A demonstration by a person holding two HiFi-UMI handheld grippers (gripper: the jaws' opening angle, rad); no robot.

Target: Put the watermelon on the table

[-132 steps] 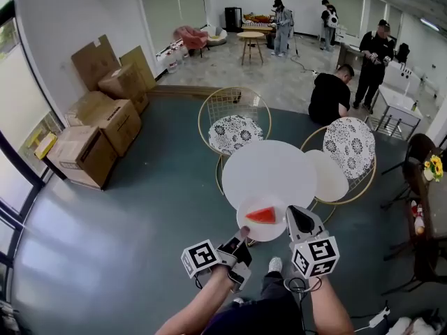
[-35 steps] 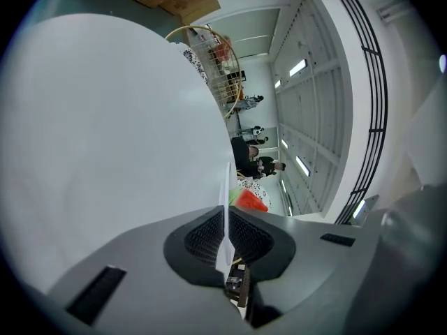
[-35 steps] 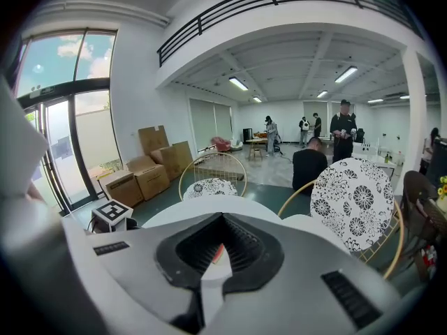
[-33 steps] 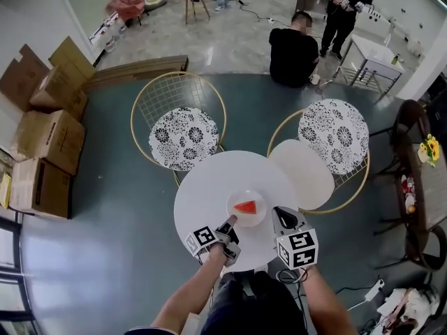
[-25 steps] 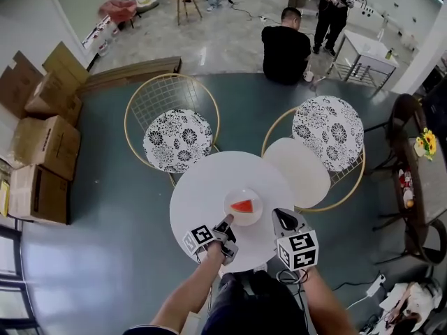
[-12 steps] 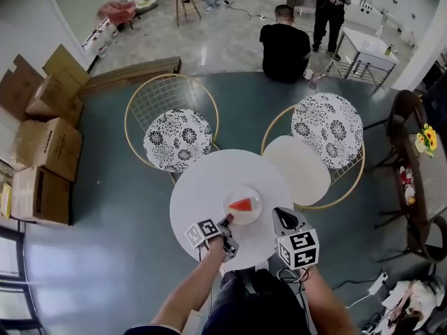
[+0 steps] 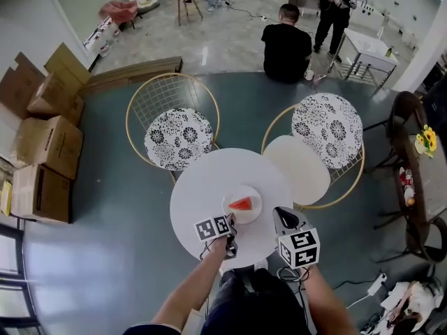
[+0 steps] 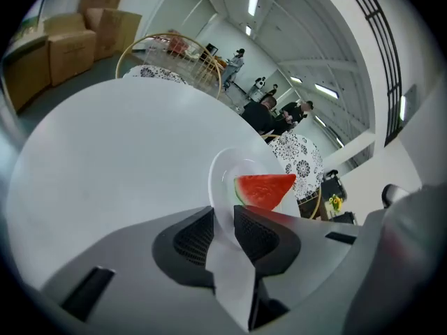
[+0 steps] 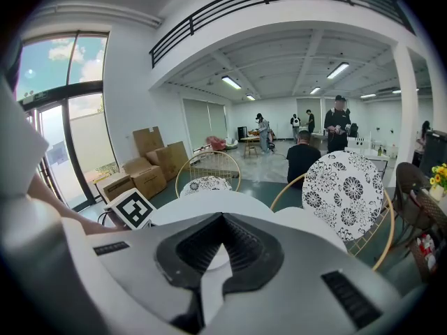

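A red watermelon wedge (image 7: 241,204) lies on a small white plate (image 7: 229,199), which rests on the round white table (image 7: 202,187). My left gripper (image 7: 229,222) is at the plate's near rim. In the left gripper view the plate (image 8: 223,180) has its rim between the jaws, which are opening and no longer pinch it. The watermelon (image 8: 264,188) sits just beyond the left gripper (image 8: 223,218). My right gripper (image 7: 279,215) hovers over the table's near right edge. In the right gripper view the right gripper (image 9: 222,218) has its tips together, holding nothing.
Two gold wire chairs with patterned cushions (image 7: 178,138) (image 7: 327,130) stand behind the table. A smaller cream round table (image 7: 302,169) touches it on the right. Cardboard boxes (image 7: 45,142) are stacked at the left. People (image 7: 286,44) are farther back.
My left gripper has rolled, so its marker cube now faces up, and its jaws have parted off the plate's rim. The plate stays on the table. The right gripper has not moved.
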